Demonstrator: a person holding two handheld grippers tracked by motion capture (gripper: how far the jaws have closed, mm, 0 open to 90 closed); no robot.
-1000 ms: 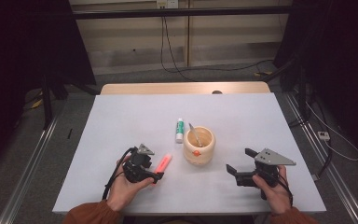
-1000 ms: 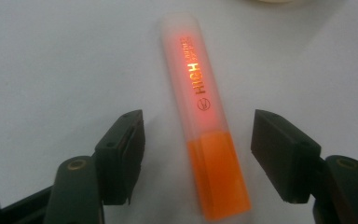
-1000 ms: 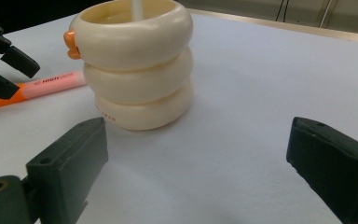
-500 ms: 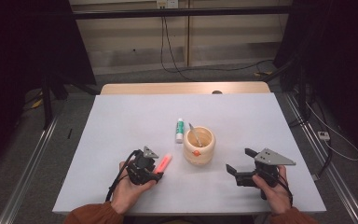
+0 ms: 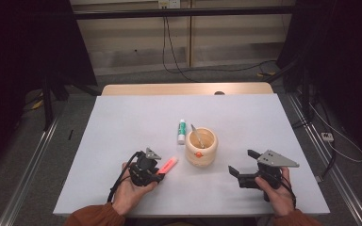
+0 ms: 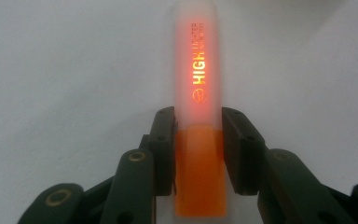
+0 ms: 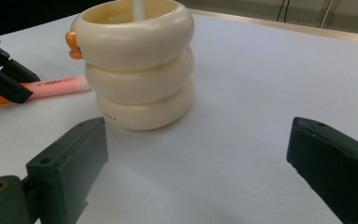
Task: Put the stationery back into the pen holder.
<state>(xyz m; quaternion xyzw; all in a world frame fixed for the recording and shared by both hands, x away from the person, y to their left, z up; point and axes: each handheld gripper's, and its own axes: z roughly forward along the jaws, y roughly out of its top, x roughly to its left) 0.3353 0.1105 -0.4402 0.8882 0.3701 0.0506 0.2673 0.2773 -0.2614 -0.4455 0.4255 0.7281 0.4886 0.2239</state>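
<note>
An orange highlighter lies flat on the white table, left of a cream ringed cup. My left gripper has just been closing, and its pads now press both sides of the highlighter near its orange cap. In the left gripper view the left gripper has the pen running straight between its jaws. My right gripper stands open on the table right of the cup, nothing between its jaws. In the right gripper view the right gripper faces the cup, with the highlighter behind it.
A white tube with a green cap lies just behind the cup on its left. A thin stick-like utensil leans inside the cup. The table's near edge runs just in front of both hands.
The left gripper's jaws have narrowed onto the highlighter. Both hands, the cup and the highlighter stay where they were.
</note>
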